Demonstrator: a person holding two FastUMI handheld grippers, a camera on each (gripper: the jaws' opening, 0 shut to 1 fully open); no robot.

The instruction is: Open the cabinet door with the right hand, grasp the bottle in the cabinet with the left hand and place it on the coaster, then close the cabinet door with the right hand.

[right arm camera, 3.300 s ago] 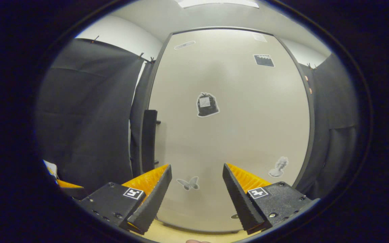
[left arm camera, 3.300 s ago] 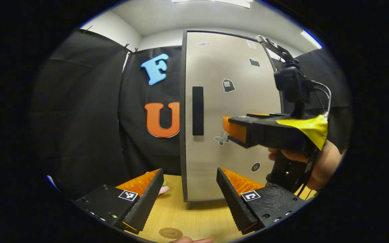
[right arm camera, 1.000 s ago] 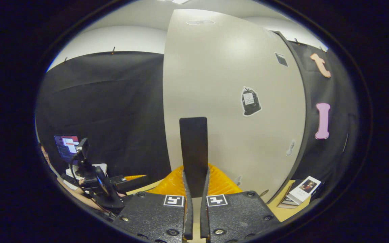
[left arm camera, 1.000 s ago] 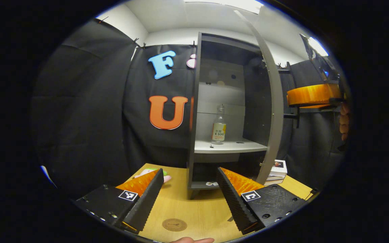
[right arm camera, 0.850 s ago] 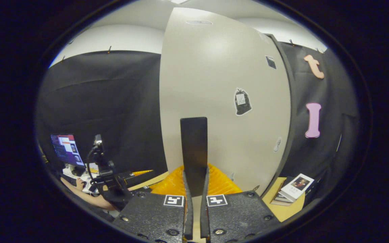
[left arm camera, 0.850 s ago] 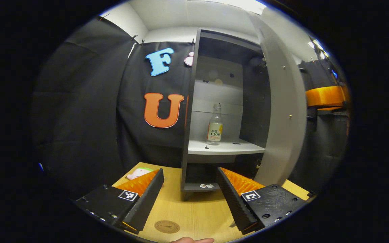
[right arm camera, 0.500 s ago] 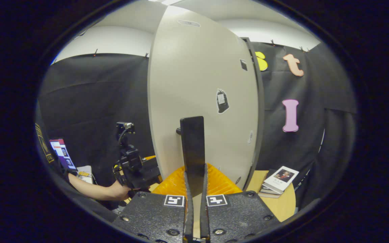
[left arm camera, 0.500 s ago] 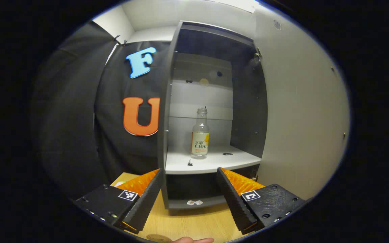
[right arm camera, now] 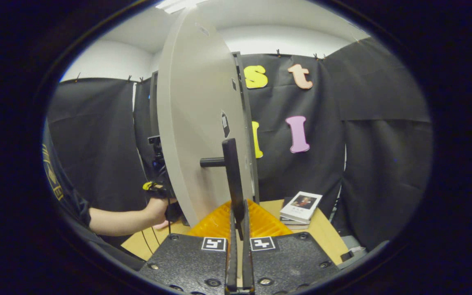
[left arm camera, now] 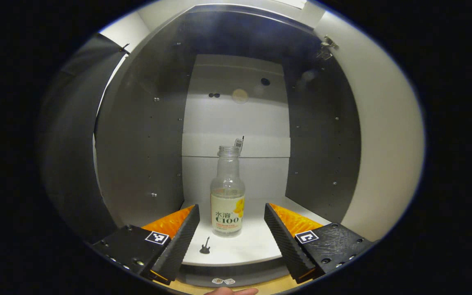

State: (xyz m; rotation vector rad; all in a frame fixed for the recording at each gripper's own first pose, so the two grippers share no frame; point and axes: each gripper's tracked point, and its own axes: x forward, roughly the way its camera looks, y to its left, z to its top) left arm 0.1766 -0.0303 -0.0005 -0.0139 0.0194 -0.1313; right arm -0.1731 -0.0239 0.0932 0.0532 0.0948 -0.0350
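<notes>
My left gripper (left arm camera: 231,235) is spread wide, and the clear, uncapped bottle with a pale yellow label (left arm camera: 228,192) stands upright dead ahead, centred in the gap but just beyond my fingertips, touching neither. Its long axis is vertical, so I judge a straight push forward brings both fingers alongside the labelled body. It sits on the white shelf (left arm camera: 256,246) of the open dark grey cabinet (left arm camera: 146,143), with a tiny black guitar-shaped figure (left arm camera: 205,245) just beside it, toward my left finger. My right gripper (right arm camera: 238,229) is clamped on the black bar handle (right arm camera: 231,172) of the beige cabinet door (right arm camera: 191,135), which is swung open. Beyond it, a small stack of books (right arm camera: 300,207) lies on the wooden table (right arm camera: 326,233).
</notes>
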